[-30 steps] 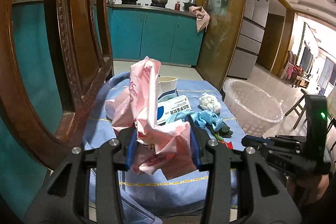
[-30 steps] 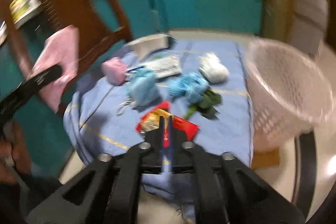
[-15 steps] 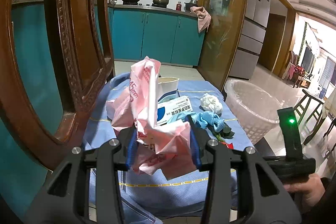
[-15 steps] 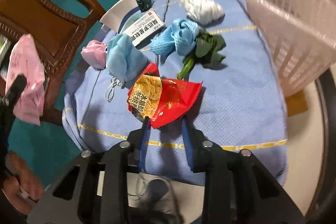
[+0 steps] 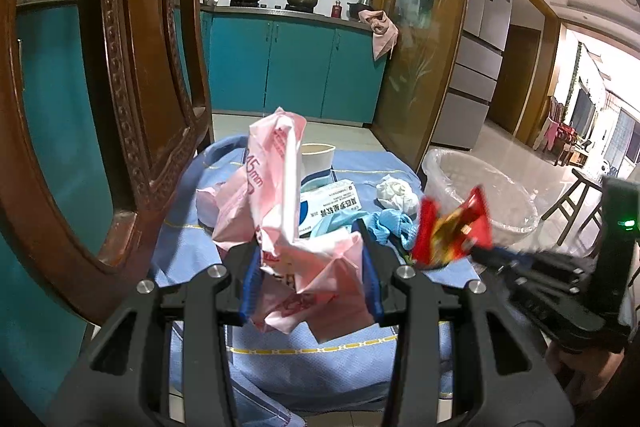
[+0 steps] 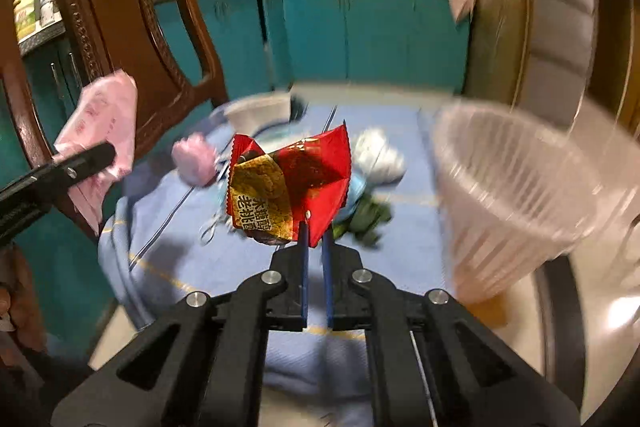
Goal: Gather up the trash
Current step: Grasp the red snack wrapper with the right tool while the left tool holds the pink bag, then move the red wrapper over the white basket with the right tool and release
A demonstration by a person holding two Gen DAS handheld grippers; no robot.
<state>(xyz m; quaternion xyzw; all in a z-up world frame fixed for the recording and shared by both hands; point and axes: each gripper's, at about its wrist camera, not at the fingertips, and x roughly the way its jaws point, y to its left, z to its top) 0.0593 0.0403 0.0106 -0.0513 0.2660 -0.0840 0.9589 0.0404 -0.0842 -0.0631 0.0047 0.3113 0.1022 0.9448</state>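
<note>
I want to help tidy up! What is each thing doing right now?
Left gripper: shut on pink bag.
Right gripper: shut on red snack wrapper, lifted off the blue cloth.
Basket: upright, looks empty.
White wad: lying on the cloth.
Paper cup: upright.

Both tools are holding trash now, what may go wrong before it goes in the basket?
1. The right tool pinches only the lower corner of the red snack wrapper, so it may slip out during the swing to the basket.
2. The pink plastic bag bulges loosely from the left tool and may snag the wooden chair close beside it.
</note>
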